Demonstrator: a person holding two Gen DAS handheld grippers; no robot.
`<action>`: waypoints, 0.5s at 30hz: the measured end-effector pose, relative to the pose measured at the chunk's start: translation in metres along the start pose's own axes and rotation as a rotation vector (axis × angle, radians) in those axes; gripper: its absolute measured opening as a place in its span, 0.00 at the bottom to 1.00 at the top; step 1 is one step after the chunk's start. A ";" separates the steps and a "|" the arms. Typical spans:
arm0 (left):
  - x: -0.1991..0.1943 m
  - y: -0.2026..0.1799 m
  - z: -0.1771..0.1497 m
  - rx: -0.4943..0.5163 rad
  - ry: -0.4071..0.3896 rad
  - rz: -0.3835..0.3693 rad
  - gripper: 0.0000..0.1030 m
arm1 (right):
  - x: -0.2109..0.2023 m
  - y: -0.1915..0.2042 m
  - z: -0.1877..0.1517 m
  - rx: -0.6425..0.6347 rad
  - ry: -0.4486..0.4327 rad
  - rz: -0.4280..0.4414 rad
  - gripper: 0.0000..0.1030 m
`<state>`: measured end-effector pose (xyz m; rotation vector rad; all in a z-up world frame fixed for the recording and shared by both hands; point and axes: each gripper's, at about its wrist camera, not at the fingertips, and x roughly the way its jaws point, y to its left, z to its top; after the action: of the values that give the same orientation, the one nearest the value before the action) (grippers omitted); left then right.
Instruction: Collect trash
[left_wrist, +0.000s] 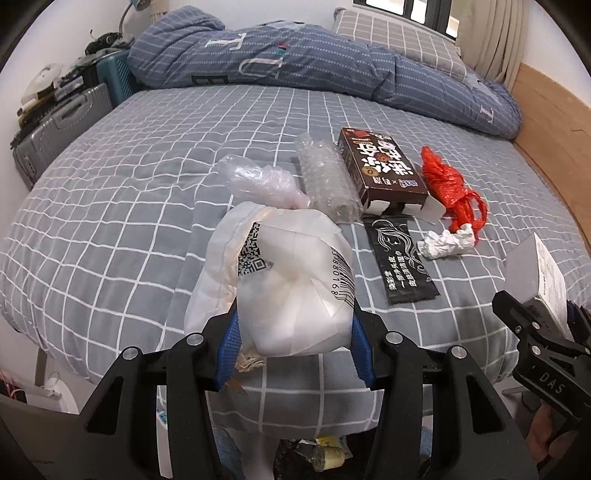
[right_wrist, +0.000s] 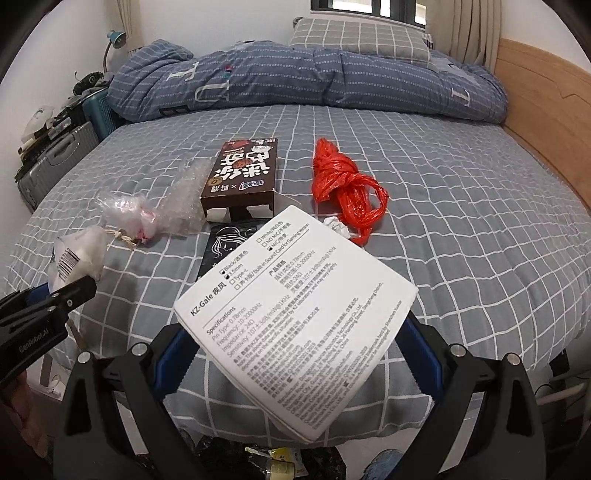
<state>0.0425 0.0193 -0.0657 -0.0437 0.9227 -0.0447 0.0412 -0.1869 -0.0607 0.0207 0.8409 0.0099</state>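
Note:
My left gripper (left_wrist: 295, 325) is shut on a white plastic bag (left_wrist: 280, 280) with a barcode, held above the bed's near edge; the bag also shows in the right wrist view (right_wrist: 75, 258). My right gripper (right_wrist: 295, 354) is shut on a white earphone box (right_wrist: 295, 317), seen from the side in the left wrist view (left_wrist: 539, 273). On the bed lie a brown snack box (left_wrist: 380, 166), bubble wrap (left_wrist: 328, 181), a clear plastic bag (left_wrist: 258, 181), a black sachet (left_wrist: 400, 258), a red plastic bag (left_wrist: 450, 188) and a crumpled white tissue (left_wrist: 447, 242).
A grey checked bed sheet (left_wrist: 147, 177) covers the bed, with a blue quilt (left_wrist: 295, 62) and pillow (left_wrist: 399, 37) at the back. A wooden bed frame (right_wrist: 546, 122) runs along the right. A grey suitcase (left_wrist: 55, 129) stands left. Trash shows below the bed's edge (left_wrist: 328, 454).

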 end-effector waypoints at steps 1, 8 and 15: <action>-0.001 -0.001 -0.002 0.001 0.002 -0.001 0.48 | -0.002 0.001 -0.001 -0.002 0.001 0.004 0.90; -0.012 -0.006 -0.020 0.003 0.013 -0.024 0.48 | -0.016 -0.001 -0.008 -0.008 -0.015 0.012 0.90; -0.018 -0.010 -0.033 -0.001 0.023 -0.036 0.48 | -0.027 -0.007 -0.015 -0.002 -0.017 0.014 0.90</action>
<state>0.0046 0.0099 -0.0706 -0.0609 0.9448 -0.0787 0.0125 -0.1938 -0.0506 0.0246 0.8239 0.0237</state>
